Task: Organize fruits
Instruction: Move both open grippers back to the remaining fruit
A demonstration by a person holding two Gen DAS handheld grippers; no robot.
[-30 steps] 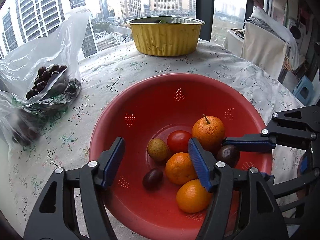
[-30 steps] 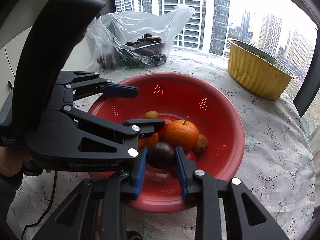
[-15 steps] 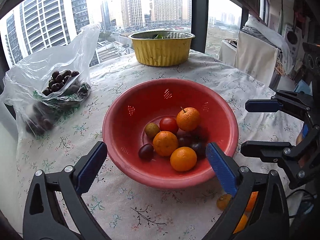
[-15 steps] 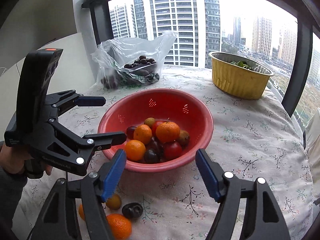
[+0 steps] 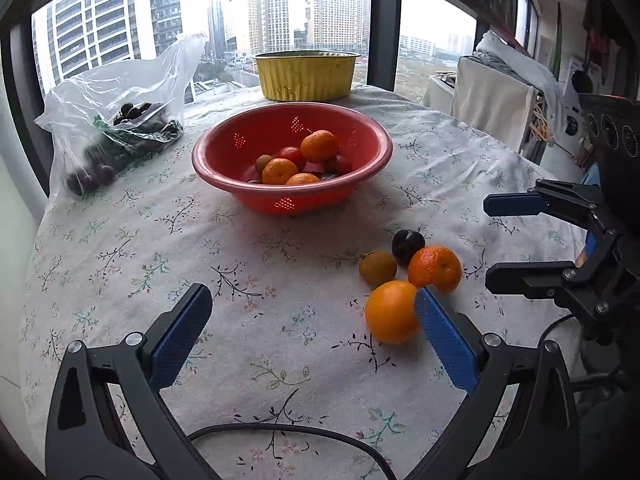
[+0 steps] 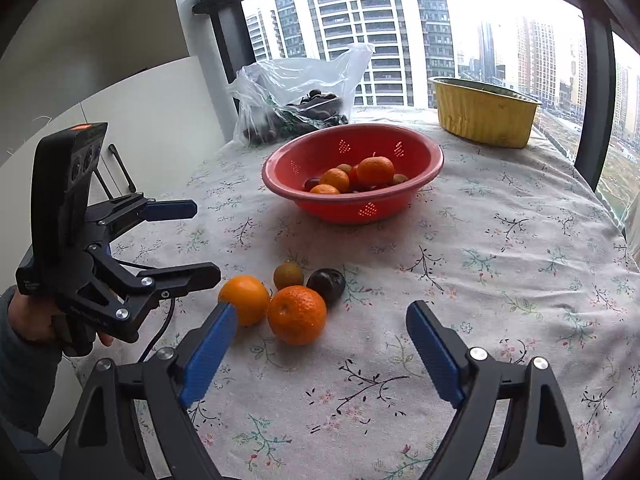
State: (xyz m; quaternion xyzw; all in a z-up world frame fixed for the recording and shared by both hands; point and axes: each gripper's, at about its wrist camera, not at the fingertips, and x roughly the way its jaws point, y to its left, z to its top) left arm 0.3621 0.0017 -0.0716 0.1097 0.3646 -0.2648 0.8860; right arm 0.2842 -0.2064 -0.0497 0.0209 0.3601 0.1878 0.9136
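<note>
**Both grippers empty above 4 loose fruits, red bowl farther back**

Left wrist view: the left gripper [image 5: 308, 328] has its blue pads spread wide with nothing between them, only flowered tablecloth [image 5: 120, 248] below; just beside its right-hand pad lies a smooth orange [image 5: 390, 312], and close behind that a dimpled mandarin [image 5: 434, 269], a small brownish fruit [image 5: 377, 267] and a dark plum [image 5: 407, 241], all 4 clustered and touching or nearly so; farther back stands the red colander bowl [image 5: 208, 160], already holding several oranges, red fruit and dark fruit; a plastic bag of dark fruit [image 5: 112, 128] sits at far left and a yellow tub [image 5: 306, 76] behind the bowl; the right gripper [image 5: 496, 244] shows at the right edge.

Right wrist view: the right gripper's jaws are opening and hold nothing; the mandarin [image 6: 297, 314] lies nearest, just ahead of its left pad, with the orange [image 6: 244, 299], the brownish fruit [image 6: 288, 275] and the plum [image 6: 326, 285] around it; a person's hand [image 6: 30, 320] holds the left gripper at the left edge.

Judgement: the next pick likely suits 1 fruit per gripper; straddle the widest part, close gently, and approach from the cluster's outer side, since a nudge could send round fruit rolling.
</note>
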